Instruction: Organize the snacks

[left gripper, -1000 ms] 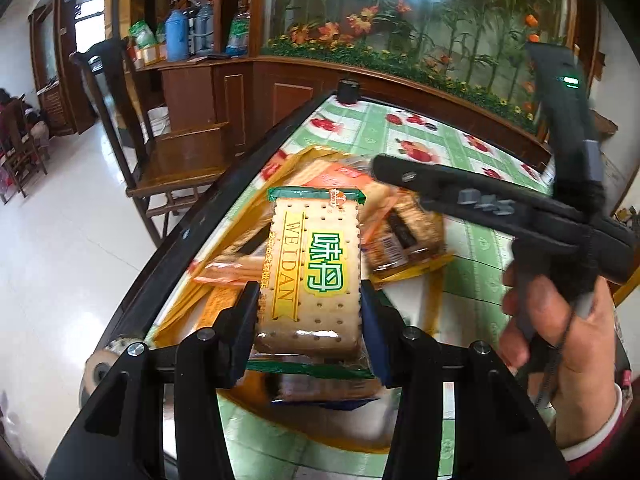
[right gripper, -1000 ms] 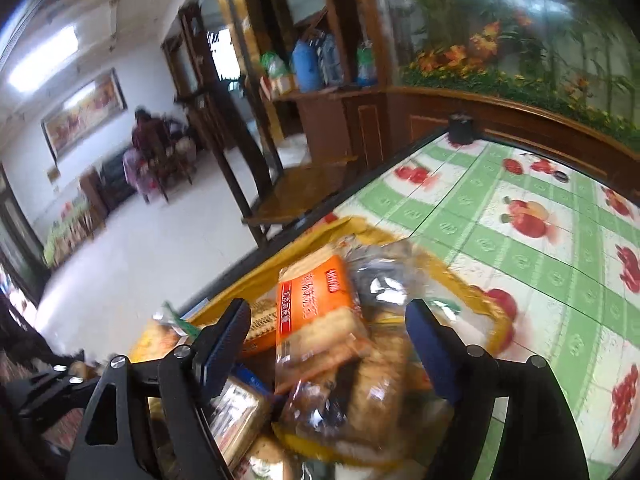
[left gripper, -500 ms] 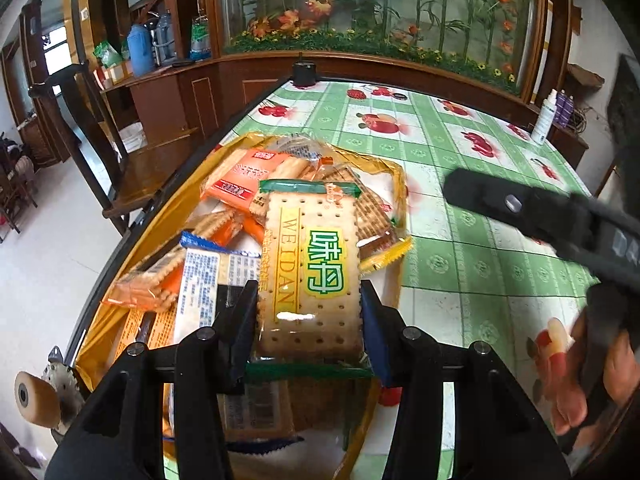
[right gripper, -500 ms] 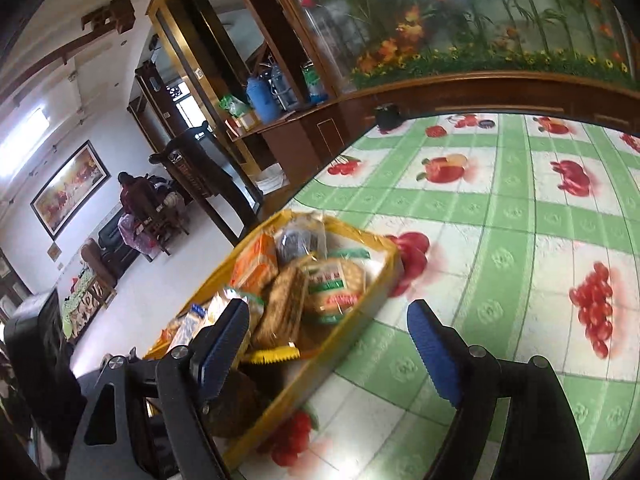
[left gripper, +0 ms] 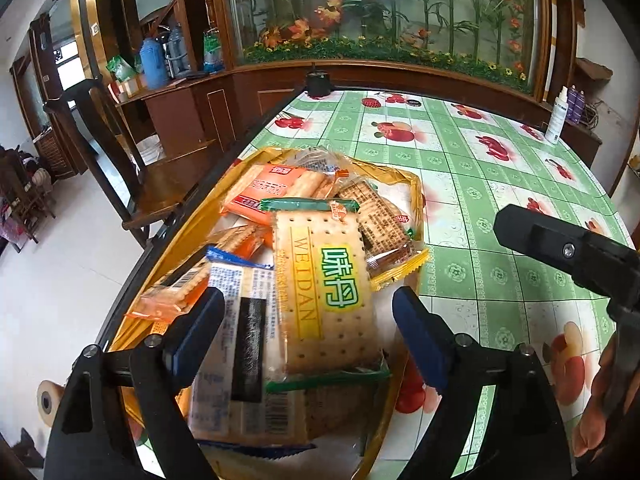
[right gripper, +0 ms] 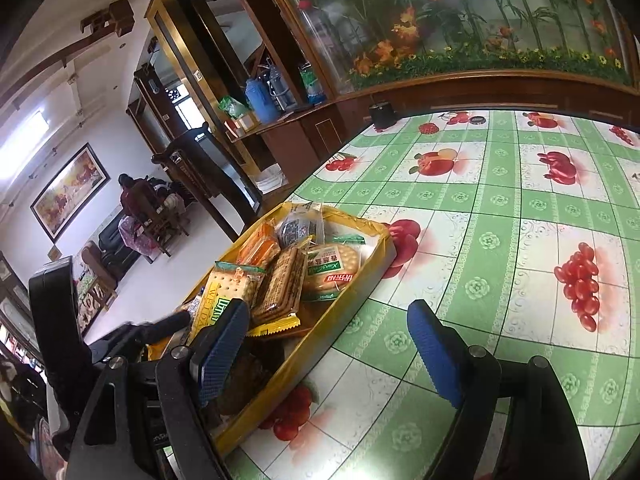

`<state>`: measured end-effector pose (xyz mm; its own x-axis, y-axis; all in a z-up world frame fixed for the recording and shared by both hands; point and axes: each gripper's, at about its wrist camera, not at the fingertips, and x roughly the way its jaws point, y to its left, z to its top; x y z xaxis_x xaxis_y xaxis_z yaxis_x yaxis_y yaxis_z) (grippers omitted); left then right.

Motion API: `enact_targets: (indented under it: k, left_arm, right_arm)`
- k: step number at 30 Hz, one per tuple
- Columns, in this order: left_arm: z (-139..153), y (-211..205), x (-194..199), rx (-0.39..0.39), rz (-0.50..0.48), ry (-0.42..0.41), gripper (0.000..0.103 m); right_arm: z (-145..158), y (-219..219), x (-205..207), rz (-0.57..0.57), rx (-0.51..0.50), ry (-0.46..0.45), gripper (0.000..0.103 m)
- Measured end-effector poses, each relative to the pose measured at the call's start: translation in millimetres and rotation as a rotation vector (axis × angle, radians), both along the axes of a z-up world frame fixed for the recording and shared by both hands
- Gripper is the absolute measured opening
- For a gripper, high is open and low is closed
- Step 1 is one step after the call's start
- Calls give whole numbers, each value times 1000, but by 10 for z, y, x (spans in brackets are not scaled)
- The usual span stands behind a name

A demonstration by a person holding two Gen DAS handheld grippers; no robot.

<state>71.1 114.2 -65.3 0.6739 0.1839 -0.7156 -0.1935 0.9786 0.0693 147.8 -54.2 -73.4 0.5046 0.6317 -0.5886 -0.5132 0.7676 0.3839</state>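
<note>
**Cracker pack released onto the pile in the yellow tray**

The left gripper [left gripper: 306, 322] is held spread wide over the yellow tray [left gripper: 416, 196], its fingers apart on either side of the cracker pack [left gripper: 324, 292] and apparently clear of it. The pack is laid flat across other wrapped snacks, probably so that it rests steady on the heap. The right gripper [right gripper: 328, 344] is likewise held apart and empty, kept out over the green tablecloth [right gripper: 500, 240] beside the tray, presumably to leave room. A round biscuit pack [right gripper: 330, 270] is seen nearer the tray's far end.
</note>
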Motion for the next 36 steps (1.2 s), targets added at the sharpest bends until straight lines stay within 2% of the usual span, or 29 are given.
enact_targets:
  k: [10, 14, 20, 24, 27, 32, 36]
  left_arm:
    - [78, 57, -163, -36, 42, -18, 87]
    - [146, 7, -271, -35, 53, -45, 87]
    - [295, -2, -470, -40, 105, -85, 87]
    - [377, 105, -669, -95, 180, -105, 87]
    - [421, 142, -834, -122, 185, -135, 87]
    - [498, 110, -1059, -25, 235, -179, 87]
    - [548, 142, -1223, 19, 294, -211, 87]
  right_arm:
    - [-8, -96, -165, -15, -26, 0, 87]
    - [14, -142, -292, -17, -54, -17, 92]
    - [76, -209, -536, -11, -100, -67, 96]
    - [153, -209, -713, -4, -127, -116, 101]
    - [207, -140, -865, 29, -155, -177, 102]
    - [246, 10, -1062, 102, -174, -241, 103]
    - [262, 108, -1167, 151, -171, -272, 103]
